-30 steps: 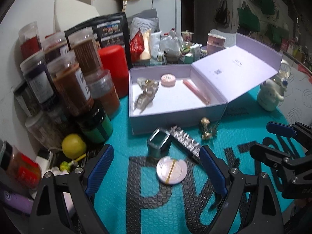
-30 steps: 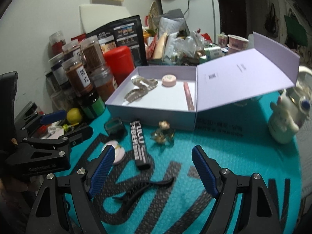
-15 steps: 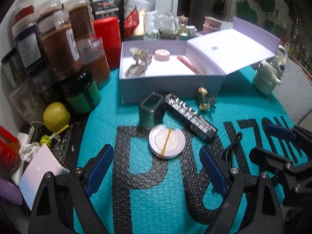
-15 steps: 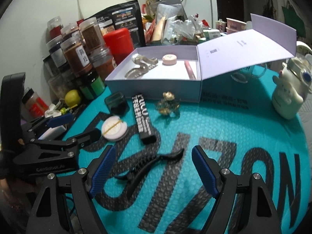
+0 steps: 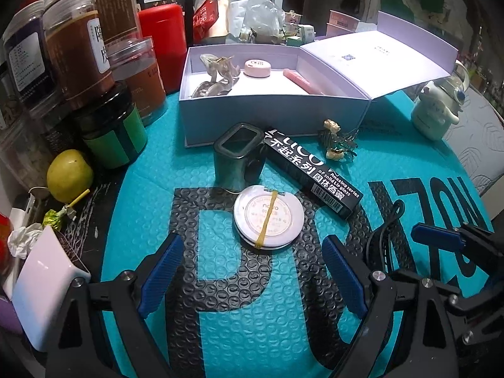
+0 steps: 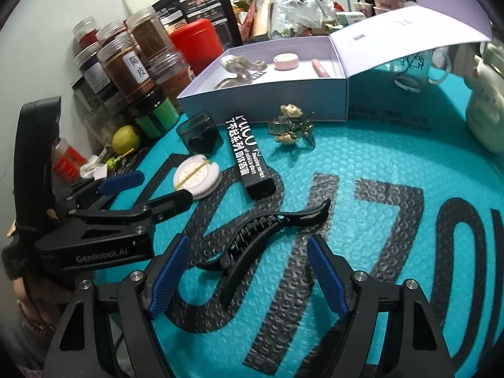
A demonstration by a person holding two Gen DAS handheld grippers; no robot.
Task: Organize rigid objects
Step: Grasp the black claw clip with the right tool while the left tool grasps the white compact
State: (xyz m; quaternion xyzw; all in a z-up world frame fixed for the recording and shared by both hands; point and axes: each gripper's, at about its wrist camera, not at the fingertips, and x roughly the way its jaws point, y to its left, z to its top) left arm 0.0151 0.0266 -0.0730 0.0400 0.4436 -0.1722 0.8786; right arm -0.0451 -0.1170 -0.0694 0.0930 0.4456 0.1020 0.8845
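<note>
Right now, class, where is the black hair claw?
In the right wrist view, the black hair claw lies on the teal mat, just ahead of the closing right tongs.

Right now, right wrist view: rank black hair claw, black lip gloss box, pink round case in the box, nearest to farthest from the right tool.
1. Black hair claw: on the mat, reaching between the closing fingers of the right tool, untouched.
2. Black lip gloss box: mid-mat, beyond the claw.
3. Pink round case: inside the open lavender box, at the back.

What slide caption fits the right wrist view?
Right gripper, closing, straddles a black plastic hair claw on the teal bubble mat.
</note>
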